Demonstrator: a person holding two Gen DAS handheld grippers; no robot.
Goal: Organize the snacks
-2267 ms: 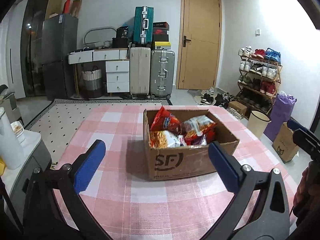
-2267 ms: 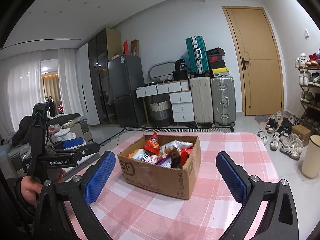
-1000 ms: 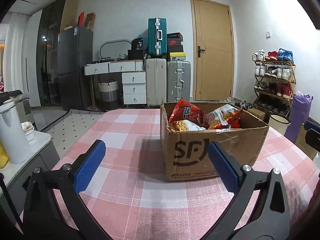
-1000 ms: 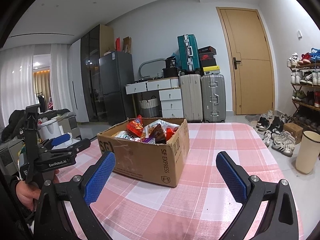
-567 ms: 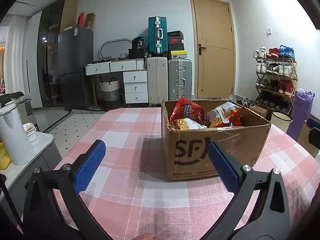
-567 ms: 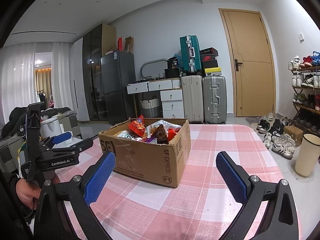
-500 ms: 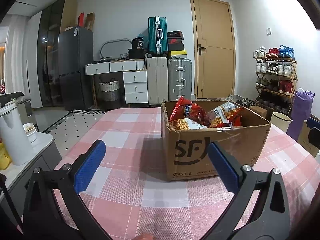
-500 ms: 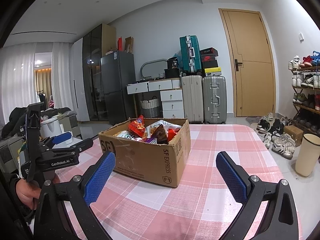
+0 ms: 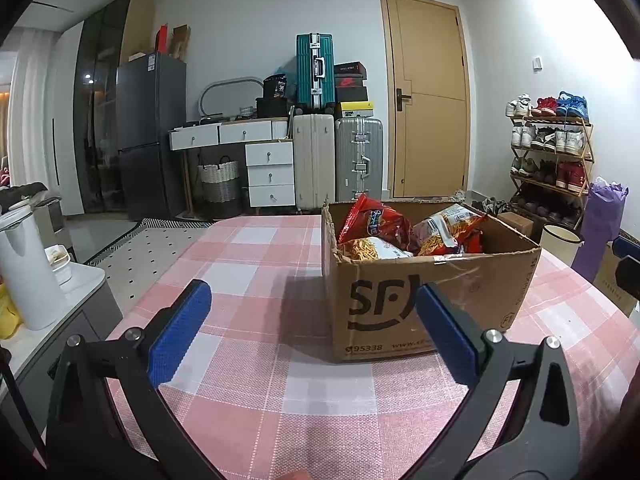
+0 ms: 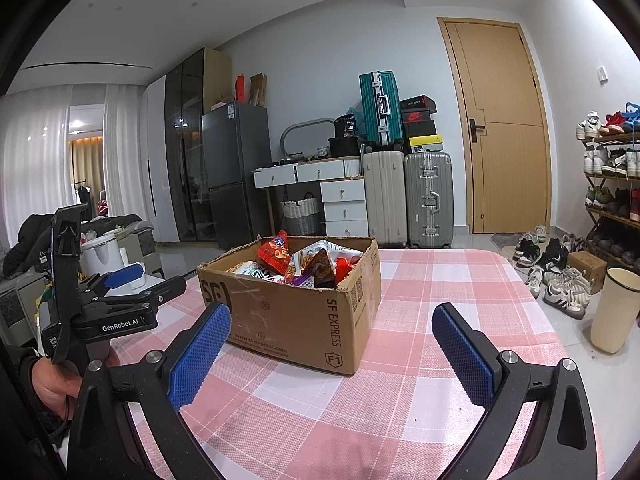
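1. The cardboard box (image 9: 430, 280) stands on the pink checked tablecloth (image 9: 256, 264), open at the top and heaped with snack bags (image 10: 304, 262). A red chip bag (image 9: 376, 222) sticks up highest, at the box's left end in the left wrist view.
2. The left gripper (image 9: 312, 332) has its blue pads spread wide and holds nothing. The box is ahead of it, in front of the right pad.
3. The right gripper (image 10: 332, 344) is likewise wide apart and empty. The box lies ahead, in front of its left pad, with its corner nearest between the pads.
4. The step in hand looks like an approach to the box. It is best to come in from above the rim, aim at a bag that stands proud, and close on its crimped top edge, not its puffed middle.
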